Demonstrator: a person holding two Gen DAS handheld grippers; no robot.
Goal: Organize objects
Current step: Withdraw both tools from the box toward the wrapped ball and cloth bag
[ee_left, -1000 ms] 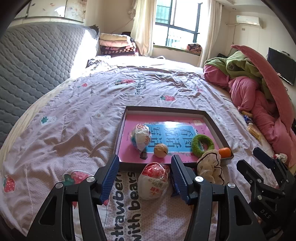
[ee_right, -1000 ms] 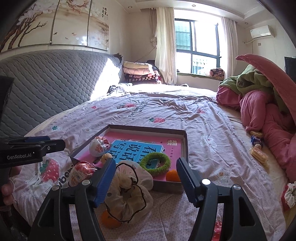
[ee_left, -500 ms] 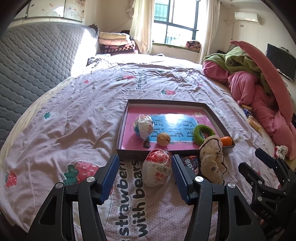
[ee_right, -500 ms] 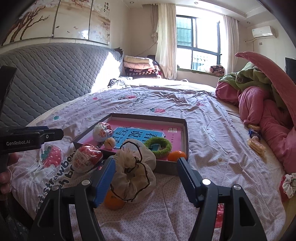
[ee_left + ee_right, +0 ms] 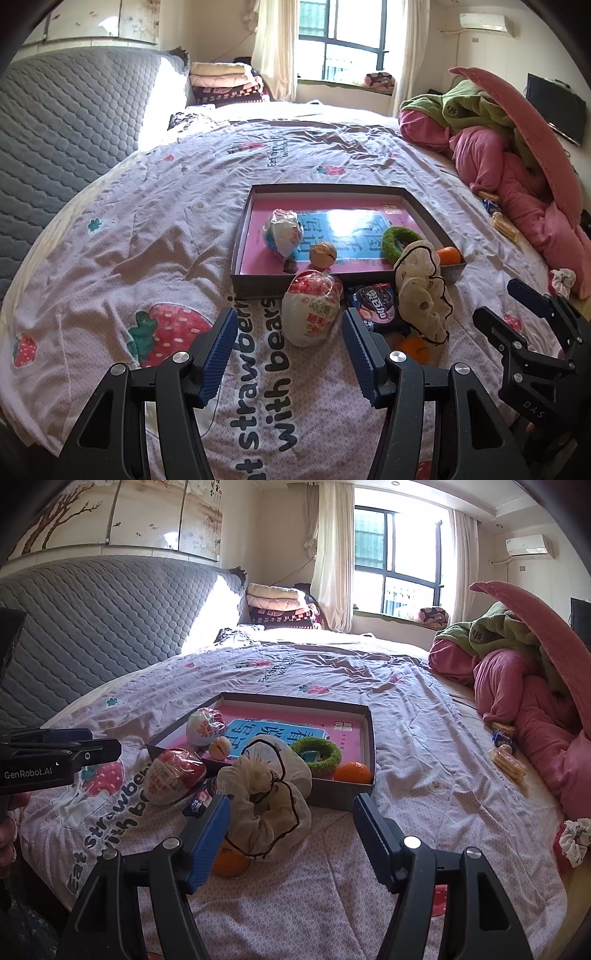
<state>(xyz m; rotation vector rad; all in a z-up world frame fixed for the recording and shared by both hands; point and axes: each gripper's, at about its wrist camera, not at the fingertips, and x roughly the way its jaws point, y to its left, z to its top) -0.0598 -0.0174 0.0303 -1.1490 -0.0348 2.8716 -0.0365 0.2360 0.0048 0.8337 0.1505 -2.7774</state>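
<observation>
Left gripper point(image 5: 288, 343) open, red egg point(image 5: 310, 310) ahead of its jaws, against the tray point(image 5: 258, 286). Right gripper point(image 5: 290, 834) open around pouch point(image 5: 267, 805). Risk: rounded egg rolls on soft quilt point(image 5: 147, 229); loose pouch slips.

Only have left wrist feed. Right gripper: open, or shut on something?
Observer: Open. In the right wrist view the right gripper has the cream cloth bundle between its fingers, close to one pad; the other pad stands clear.
Operator: Bundle blocks my view of the green ring. Anything inside it?
Observer: Yes, a small blue item lies in the green ring's hole, in the tray.
</observation>
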